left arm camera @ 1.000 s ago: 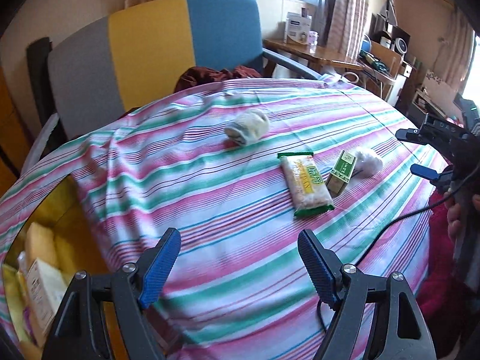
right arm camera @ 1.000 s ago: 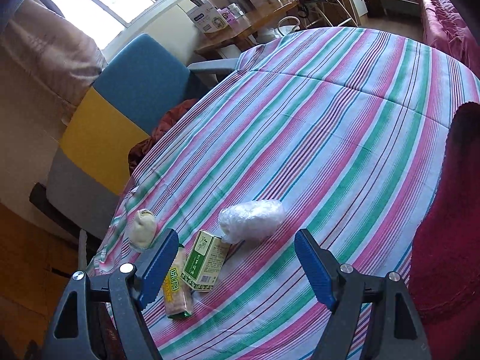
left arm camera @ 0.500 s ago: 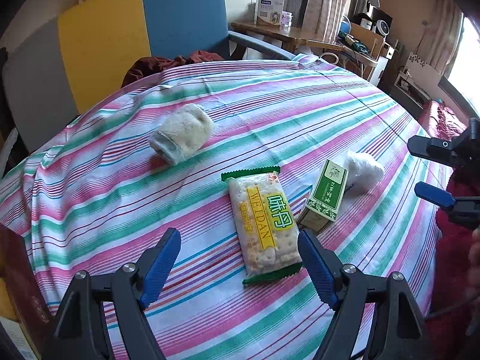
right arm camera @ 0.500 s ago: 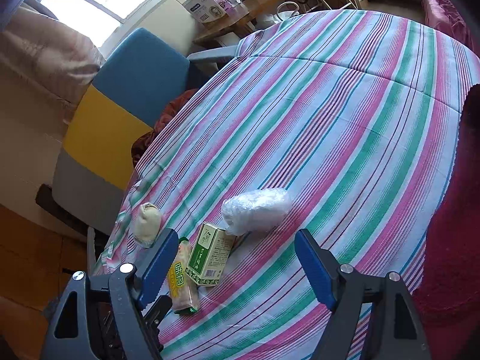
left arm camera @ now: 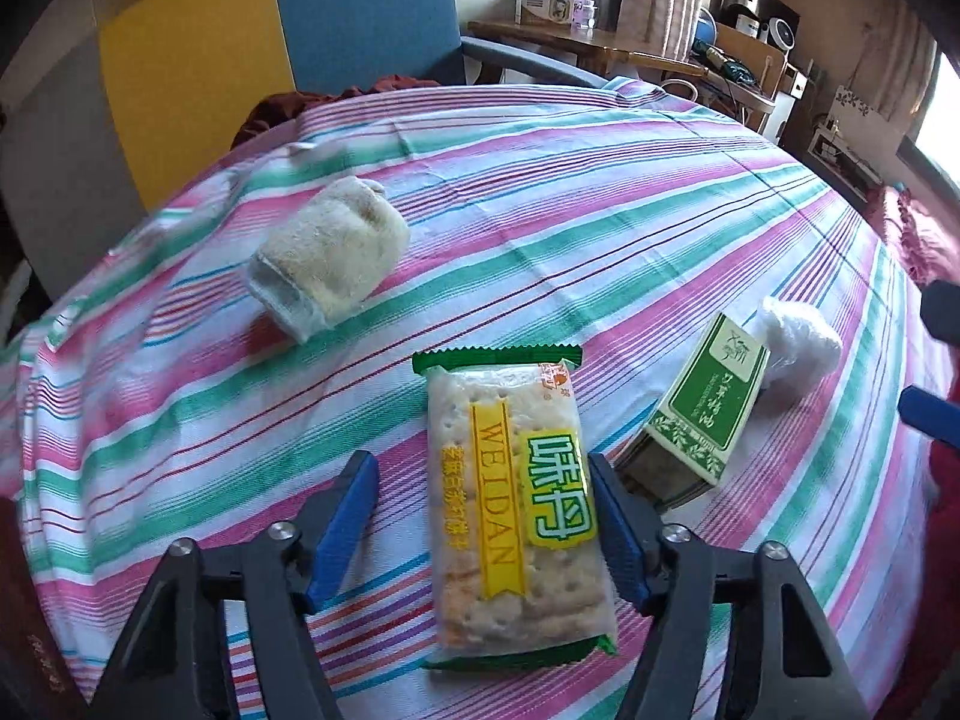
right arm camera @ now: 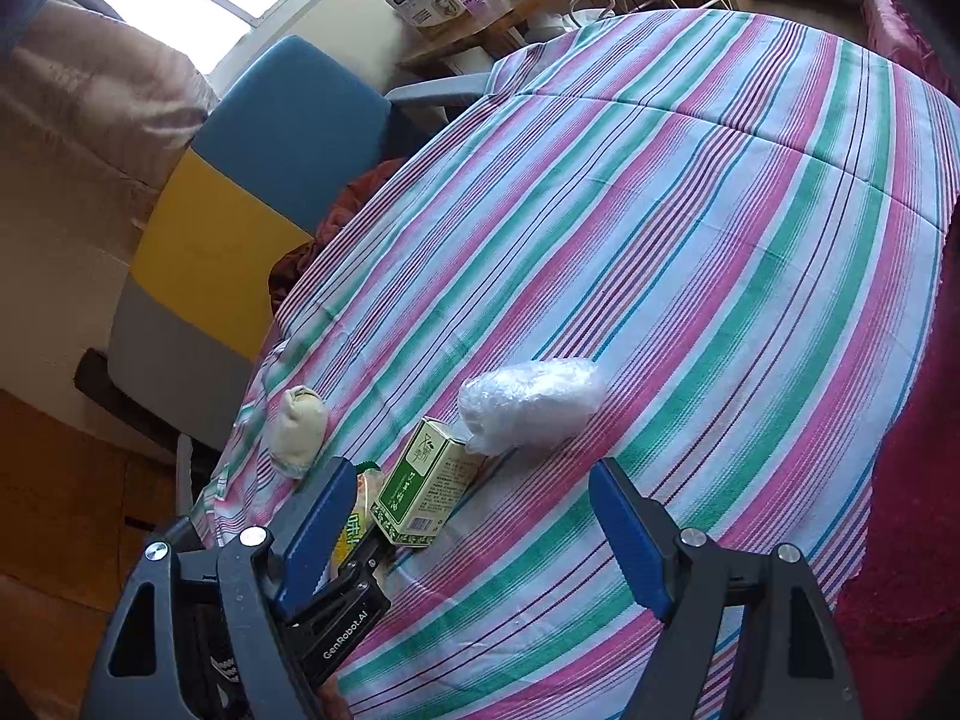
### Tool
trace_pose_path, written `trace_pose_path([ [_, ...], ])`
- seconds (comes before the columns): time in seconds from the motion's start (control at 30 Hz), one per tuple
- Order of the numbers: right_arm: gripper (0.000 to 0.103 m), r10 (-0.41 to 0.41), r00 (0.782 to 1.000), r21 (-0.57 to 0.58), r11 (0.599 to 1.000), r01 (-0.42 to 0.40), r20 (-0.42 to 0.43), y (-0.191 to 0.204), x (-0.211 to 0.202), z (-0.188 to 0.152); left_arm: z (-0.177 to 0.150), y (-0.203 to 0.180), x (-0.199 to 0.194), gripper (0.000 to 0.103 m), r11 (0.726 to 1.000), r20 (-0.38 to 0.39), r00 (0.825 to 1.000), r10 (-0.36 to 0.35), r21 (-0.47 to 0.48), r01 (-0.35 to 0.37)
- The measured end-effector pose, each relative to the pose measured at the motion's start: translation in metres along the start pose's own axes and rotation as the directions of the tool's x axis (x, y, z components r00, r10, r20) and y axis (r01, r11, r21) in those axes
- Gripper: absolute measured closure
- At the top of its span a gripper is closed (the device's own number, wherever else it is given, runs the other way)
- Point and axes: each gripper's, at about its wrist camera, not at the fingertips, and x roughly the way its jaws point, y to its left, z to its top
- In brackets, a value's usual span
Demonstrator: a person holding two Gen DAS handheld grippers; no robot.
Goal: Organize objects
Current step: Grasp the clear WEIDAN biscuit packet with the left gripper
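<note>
A cracker packet (left arm camera: 516, 510) with green ends lies flat on the striped tablecloth (left arm camera: 600, 210). My left gripper (left arm camera: 480, 468) straddles it with the jaws closing; the right pad touches its edge and the left pad still stands clear. To the right lie a green box (left arm camera: 702, 420) and a white plastic bag (left arm camera: 798, 342). A cream cloth roll (left arm camera: 330, 270) sits further back on the left. My right gripper (right arm camera: 471, 474) hovers open over the cloth, just short of the green box (right arm camera: 426, 492) and the bag (right arm camera: 531, 399), holding nothing. One of its fingers half hides the packet (right arm camera: 360, 510).
A grey, yellow and blue chair (left arm camera: 270, 48) stands behind the table with a dark red cloth (left arm camera: 336, 102) on its seat. Beyond it is a wooden side table carrying a box (left arm camera: 546, 0). Red fabric (right arm camera: 900, 480) borders the table on the right.
My left gripper moved forward and down over the cracker packet, and its jaws narrowed around it. The right gripper stayed almost still and just as wide.
</note>
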Motion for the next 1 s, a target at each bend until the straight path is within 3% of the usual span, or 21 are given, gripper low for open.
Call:
trace_pose_path([
  [0.07, 0.022, -0.002, 1.0, -0.008, 1.0, 0.002, -0.001, 0.001, 0.0, 0.0, -0.005, 0.0, -0.006, 0.056, 1.0, 0.017, 1.0, 0.003, 0.006, -0.003],
  [0.53, 0.022, -0.029, 0.999, -0.02, 0.999, 0.029, -0.014, 0.002, 0.003, -0.001, -0.084, 0.033, -0.058, 0.056, 0.994, 0.086, 0.995, 0.057, -0.101, -0.048],
  [1.0, 0.022, -0.079, 0.996, -0.037, 0.996, 0.078, -0.039, 0.004, 0.01, -0.002, -0.089, 0.033, -0.058, 0.056, 0.993, 0.114, 0.992, 0.05, -0.111, -0.038],
])
